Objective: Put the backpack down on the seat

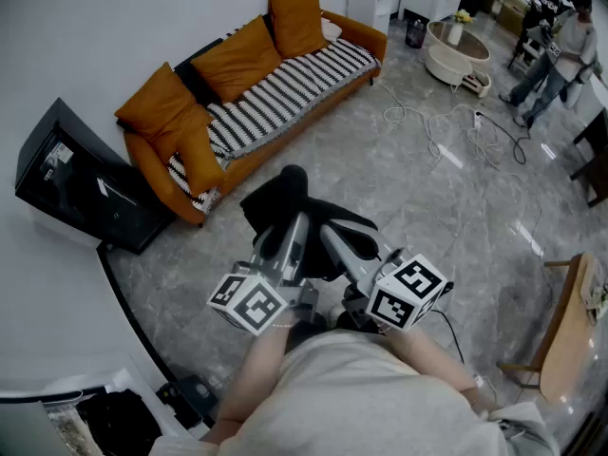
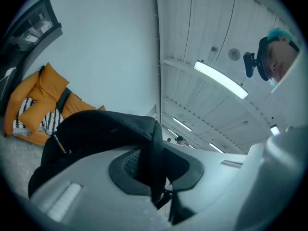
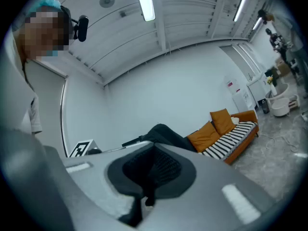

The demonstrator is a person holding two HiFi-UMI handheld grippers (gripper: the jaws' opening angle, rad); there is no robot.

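Observation:
A black backpack (image 1: 296,209) hangs in the air over the grey floor, a short way in front of the orange sofa (image 1: 157,174). Its striped seat (image 1: 285,88) lies bare between orange cushions. My left gripper (image 1: 288,234) is shut on a fold of the backpack's black fabric (image 2: 98,134), which runs down between the pads in the left gripper view (image 2: 155,173). Just right of it, my right gripper (image 1: 334,237) is shut on another part of the backpack (image 3: 166,136), with dark fabric pinched between its pads (image 3: 148,179). Both gripper views show the sofa (image 2: 33,110) (image 3: 232,134) beyond.
A black screen (image 1: 78,184) leans on the wall left of the sofa. White cables (image 1: 446,133) trail over the floor at right. A round white table (image 1: 456,50) and a standing person (image 1: 560,53) are at the far right. A wooden chair (image 1: 570,323) is near my right.

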